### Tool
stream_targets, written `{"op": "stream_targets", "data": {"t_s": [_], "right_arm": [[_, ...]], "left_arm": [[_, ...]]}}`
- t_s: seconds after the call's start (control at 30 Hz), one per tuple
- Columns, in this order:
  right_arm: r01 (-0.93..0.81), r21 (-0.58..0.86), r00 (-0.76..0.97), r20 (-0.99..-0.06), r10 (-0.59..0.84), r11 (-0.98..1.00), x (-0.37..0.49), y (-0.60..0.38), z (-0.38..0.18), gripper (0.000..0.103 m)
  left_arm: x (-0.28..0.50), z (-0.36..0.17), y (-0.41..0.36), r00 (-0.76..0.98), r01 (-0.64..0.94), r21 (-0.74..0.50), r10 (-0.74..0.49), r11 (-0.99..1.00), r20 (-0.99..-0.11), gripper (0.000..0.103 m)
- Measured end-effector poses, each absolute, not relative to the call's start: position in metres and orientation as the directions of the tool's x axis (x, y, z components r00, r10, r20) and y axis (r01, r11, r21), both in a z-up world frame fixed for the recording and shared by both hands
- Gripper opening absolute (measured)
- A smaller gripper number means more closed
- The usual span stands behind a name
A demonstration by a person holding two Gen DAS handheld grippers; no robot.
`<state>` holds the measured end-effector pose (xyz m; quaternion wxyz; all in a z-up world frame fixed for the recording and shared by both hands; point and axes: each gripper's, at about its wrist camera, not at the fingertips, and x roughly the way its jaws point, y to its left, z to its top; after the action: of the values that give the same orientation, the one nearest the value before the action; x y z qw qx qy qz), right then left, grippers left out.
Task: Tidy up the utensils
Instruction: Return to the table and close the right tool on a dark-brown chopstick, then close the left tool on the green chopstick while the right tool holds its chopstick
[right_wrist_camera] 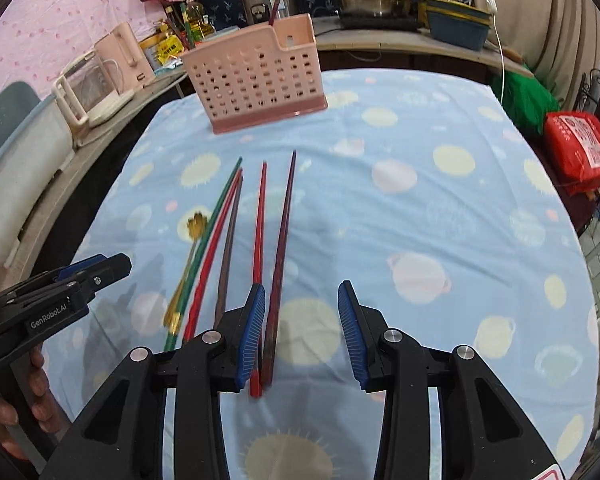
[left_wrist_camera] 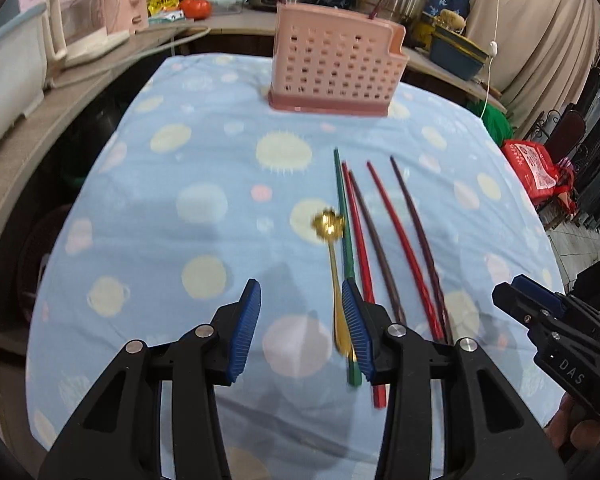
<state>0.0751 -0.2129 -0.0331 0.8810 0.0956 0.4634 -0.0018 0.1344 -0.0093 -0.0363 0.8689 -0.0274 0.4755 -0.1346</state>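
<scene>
Showing a pale pink holder [left_wrist_camera: 336, 66] dotted with holes, a light blue cloth [left_wrist_camera: 204, 184] patterned with yellow and pink spots, green [left_wrist_camera: 346, 240], red [left_wrist_camera: 402, 248] and dark purple chopsticks [left_wrist_camera: 416, 232], a gold spoon [left_wrist_camera: 334, 264], blue ribbed pads [left_wrist_camera: 246, 332].

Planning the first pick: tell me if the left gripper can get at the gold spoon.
Probably yes. The left gripper is open, the gold spoon lies uncovered just ahead, though the green chopstick touches it.

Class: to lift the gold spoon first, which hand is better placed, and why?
Left, probably. The left gripper has open jaws almost over the gold spoon. The right gripper hangs over the outer chopsticks, several sticks away.
</scene>
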Motion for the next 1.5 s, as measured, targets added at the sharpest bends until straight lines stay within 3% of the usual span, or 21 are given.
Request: {"op": "stream_targets", "data": {"t_s": [0.2,0.43,0.83,1.27,1.5], "right_arm": [[0.088,0.149,0.566,-0.821,0.074,0.985,0.067,-0.199,-0.048,0.034],[0.080,0.141,0.547,-0.834,0.075,0.987,0.069,-0.186,-0.065,0.019],[0.069,0.142,0.519,-0.851,0.086,0.987,0.068,-0.184,-0.079,0.007],[0.075,0.154,0.518,-0.850,0.093,0.985,0.063,-0.188,-0.078,0.007],[0.074,0.152,0.518,-0.850,0.092,0.986,0.063,-0.188,-0.078,0.007]], "left_arm": [[0.114,-0.058,-0.008,0.485,0.201,-0.179,-0.256,0.963,-0.836,0.040],[0.106,-0.068,-0.011,0.467,0.201,-0.177,-0.253,0.963,-0.847,0.040],[0.105,-0.074,-0.018,0.453,0.216,-0.186,-0.267,0.959,-0.851,0.040],[0.104,-0.078,-0.037,0.442,0.264,-0.179,-0.284,0.948,-0.851,0.039],[0.106,-0.079,-0.039,0.450,0.268,-0.162,-0.272,0.950,-0.851,0.028]]}}
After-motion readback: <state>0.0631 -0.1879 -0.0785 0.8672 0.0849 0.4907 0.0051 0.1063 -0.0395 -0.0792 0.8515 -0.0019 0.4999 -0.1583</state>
